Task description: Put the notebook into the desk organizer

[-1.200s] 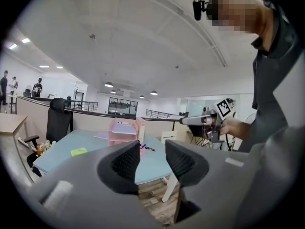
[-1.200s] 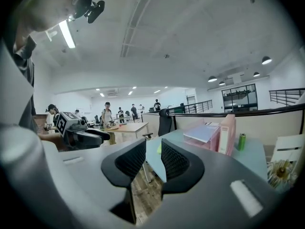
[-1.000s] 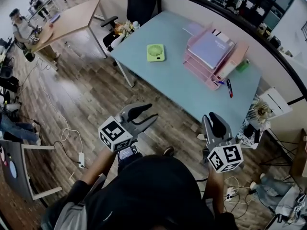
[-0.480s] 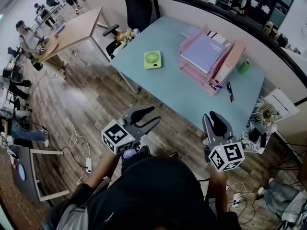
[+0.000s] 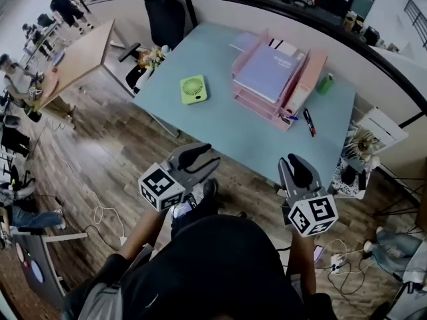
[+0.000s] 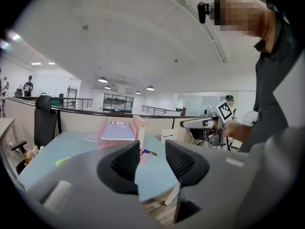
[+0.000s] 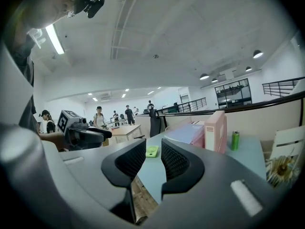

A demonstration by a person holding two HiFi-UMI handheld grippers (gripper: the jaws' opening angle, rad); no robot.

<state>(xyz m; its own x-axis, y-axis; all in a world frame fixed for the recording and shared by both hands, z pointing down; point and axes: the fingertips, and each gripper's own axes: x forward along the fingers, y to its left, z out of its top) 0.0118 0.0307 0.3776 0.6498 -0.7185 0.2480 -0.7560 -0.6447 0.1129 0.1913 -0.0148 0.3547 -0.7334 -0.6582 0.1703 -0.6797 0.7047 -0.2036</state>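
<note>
Lilac notebook (image 5: 267, 69) flat atop pink desk organizer (image 5: 248, 99) | left tool (image 5: 211, 157), right tool (image 5: 294, 163): slightly parted, empty

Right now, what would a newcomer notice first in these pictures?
The pink desk organizer stands out at the far side of the pale blue desk, a lilac notebook lying on its top tray. Left of it sits a lime green fan. Nearer, the left gripper and right gripper are held up by the desk's near edge, jaws apart and empty.
</note>
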